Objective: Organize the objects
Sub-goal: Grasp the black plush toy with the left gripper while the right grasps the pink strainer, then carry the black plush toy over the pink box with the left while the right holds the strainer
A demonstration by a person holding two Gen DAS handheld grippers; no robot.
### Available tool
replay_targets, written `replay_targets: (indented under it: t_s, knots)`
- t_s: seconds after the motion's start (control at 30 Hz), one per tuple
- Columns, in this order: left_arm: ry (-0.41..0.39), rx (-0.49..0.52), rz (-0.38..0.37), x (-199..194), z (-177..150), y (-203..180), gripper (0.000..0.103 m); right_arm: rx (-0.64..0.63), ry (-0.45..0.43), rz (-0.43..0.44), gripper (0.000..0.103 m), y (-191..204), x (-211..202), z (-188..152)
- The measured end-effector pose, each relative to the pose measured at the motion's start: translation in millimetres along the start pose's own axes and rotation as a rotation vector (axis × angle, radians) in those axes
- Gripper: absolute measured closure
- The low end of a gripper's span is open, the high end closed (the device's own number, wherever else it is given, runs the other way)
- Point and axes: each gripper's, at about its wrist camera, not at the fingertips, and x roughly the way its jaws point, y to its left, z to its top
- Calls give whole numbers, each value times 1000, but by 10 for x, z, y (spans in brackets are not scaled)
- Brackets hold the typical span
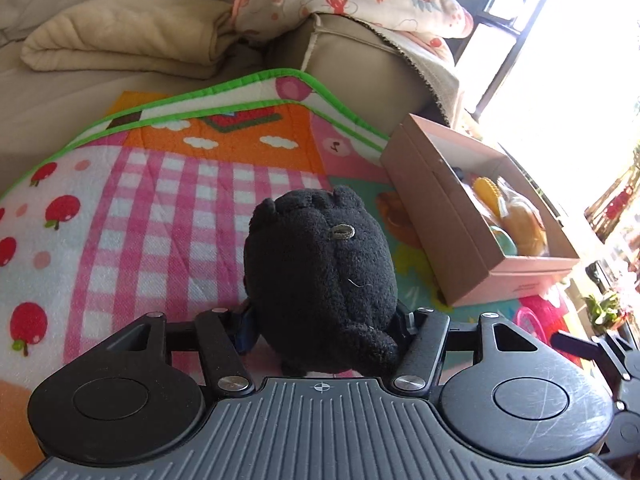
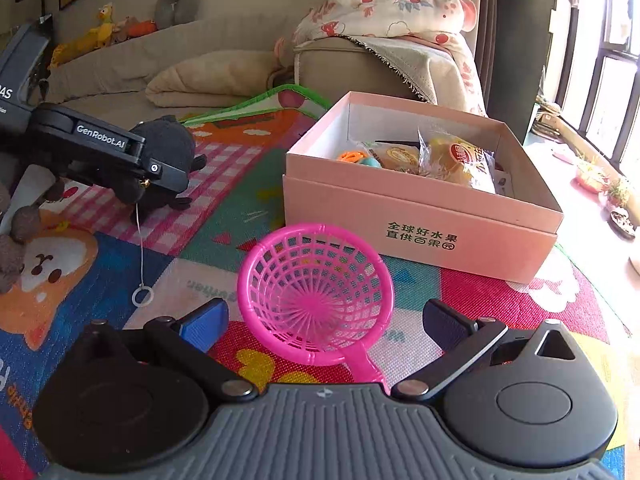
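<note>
Fingers of the left gripper (image 1: 320,328) flanked the black plush toy (image 1: 320,276) on the play mat (image 1: 140,200); whether they gripped it could not be determined. Right gripper (image 2: 320,326) stood released around the pink strainer (image 2: 316,284), with the pink box (image 2: 420,216) just ahead.

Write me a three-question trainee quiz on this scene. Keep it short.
1. True or false: the box has its lid on.
2. What lies on the mat between the right gripper's open fingers? A. scoop B. spoon C. ball
3. Name the thing between the left gripper's fingers.

Key: 1 false, the box is open and holds snacks and toys; 2 A; 3 the plush.
</note>
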Motion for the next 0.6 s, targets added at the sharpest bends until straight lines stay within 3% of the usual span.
replay_targets:
  t_s: [0.17, 0.2, 0.23, 0.43, 0.53, 0.6]
  knots:
    - [29, 120, -111, -283, -266, -207, 38, 13, 11, 11, 4, 9, 40, 66]
    - [32, 143, -130, -327, -310, -253, 38, 19, 11, 16, 15, 8, 27, 73]
    - [35, 164, -146, -365, -352, -300, 38, 23, 14, 21, 20, 11, 12, 80]
    - [39, 269, -201, -545, -542, -594, 38, 36, -49, 22, 20, 47, -376, 84]
    - [-6, 263, -222, -651, -488, -685, 38, 46, -104, 27, 20, 33, -722, 104]
    - [-79, 255, -230, -752, -308, -767, 38, 44, -153, 11, 20, 9, -942, 110]
